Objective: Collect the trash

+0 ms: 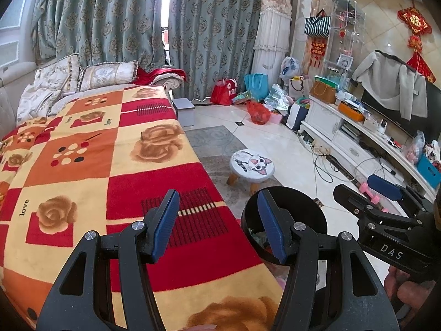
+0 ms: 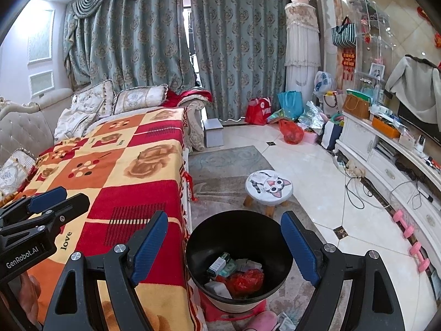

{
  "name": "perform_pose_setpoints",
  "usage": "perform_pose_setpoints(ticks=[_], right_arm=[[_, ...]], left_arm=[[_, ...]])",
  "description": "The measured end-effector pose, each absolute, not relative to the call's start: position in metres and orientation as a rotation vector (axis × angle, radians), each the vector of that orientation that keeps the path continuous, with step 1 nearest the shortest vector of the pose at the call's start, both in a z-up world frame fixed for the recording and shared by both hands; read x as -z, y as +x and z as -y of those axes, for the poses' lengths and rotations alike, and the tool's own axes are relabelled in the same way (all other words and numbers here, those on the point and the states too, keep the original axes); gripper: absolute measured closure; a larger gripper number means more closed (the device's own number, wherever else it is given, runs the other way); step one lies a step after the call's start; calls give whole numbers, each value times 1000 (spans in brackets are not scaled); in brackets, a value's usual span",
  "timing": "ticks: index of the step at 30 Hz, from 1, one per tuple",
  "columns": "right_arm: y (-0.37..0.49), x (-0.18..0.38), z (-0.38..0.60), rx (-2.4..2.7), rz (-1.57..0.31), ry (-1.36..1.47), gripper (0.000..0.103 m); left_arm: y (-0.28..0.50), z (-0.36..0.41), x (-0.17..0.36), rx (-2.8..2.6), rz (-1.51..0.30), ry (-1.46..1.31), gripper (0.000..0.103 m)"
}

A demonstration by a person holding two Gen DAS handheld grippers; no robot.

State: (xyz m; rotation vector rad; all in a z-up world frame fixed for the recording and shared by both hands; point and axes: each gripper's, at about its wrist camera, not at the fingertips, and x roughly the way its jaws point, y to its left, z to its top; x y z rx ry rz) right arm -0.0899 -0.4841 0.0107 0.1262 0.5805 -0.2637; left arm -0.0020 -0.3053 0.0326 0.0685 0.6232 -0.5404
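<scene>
A black round trash bin (image 2: 239, 231) stands on the floor beside the bed. It holds a red plastic bag (image 2: 245, 278), a small box (image 2: 219, 263) and other scraps. My right gripper (image 2: 224, 251) is open and empty, its fingers either side of the bin's mouth, above it. My left gripper (image 1: 217, 226) is open and empty over the edge of the red and orange blanket (image 1: 110, 165); the bin (image 1: 314, 220) shows behind its right finger. The right gripper (image 1: 386, 201) also shows at the right of the left wrist view, and the left gripper (image 2: 46, 207) at the left of the right wrist view.
A small cat-face stool (image 2: 268, 187) stands on the rug just past the bin. A white TV cabinet (image 2: 386, 160) with cables and pink dumbbells (image 2: 410, 237) runs along the right. Bags (image 2: 289, 131) lie by the curtains. A pink slipper (image 2: 261, 321) lies below the bin.
</scene>
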Motion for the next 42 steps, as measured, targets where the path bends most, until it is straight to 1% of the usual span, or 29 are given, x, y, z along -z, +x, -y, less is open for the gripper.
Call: perform_pose_setpoints(ticks=[42], right_arm=[[-87,-4,492,272,-603,139,20]], left_arm=[[-3,308,-22,549,-643,66,45]])
